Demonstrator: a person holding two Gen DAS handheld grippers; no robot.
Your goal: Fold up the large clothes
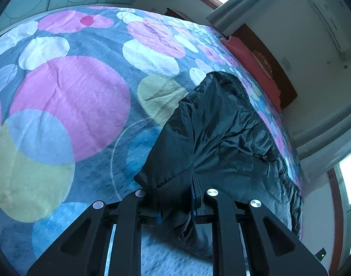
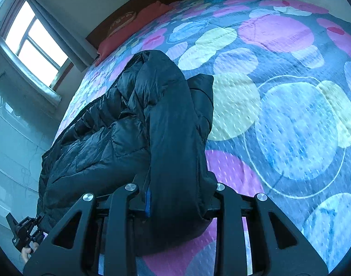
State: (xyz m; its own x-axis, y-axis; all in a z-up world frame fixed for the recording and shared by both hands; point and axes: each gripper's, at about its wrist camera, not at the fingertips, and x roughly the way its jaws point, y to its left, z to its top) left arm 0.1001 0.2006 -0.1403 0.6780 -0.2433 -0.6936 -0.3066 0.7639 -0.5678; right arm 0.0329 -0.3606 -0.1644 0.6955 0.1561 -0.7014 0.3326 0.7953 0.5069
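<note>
The bed [image 1: 67, 105], under a grey blanket printed with big pink, yellow, white and blue circles, fills most of both wrist views. A red pillow [image 1: 251, 69] lies at its head against a dark wooden headboard [image 1: 279, 73], and a window [image 2: 35, 39] is set in the wall beside that end.

The black puffer jacket [image 1: 223, 126] lies on the bed along the edge nearest the window, stretched lengthwise toward the red pillow. One quilted panel or sleeve is turned up and stands in a ridge over the rest of the jacket; which part of the garment this is cannot be told.

The left claw [image 1: 175, 204] is clamped on a bunch of the jacket's near end, fabric filling the gap between its blue-padded fingers. The right claw [image 2: 177, 197] is likewise clamped on a thick fold at the near end, on the side away from the window. In the right wrist view the left claw appears small at the jacket's window-side corner, with a hand behind it.

By my reading, this is the mid-fold step: both near corners are gripped and lifted, ready to travel. The next move probably calls for carrying both corners together toward the pillow end, keeping them level so the slippery shell does not slide, then laying them down squarely on the far part of the jacket.
</note>
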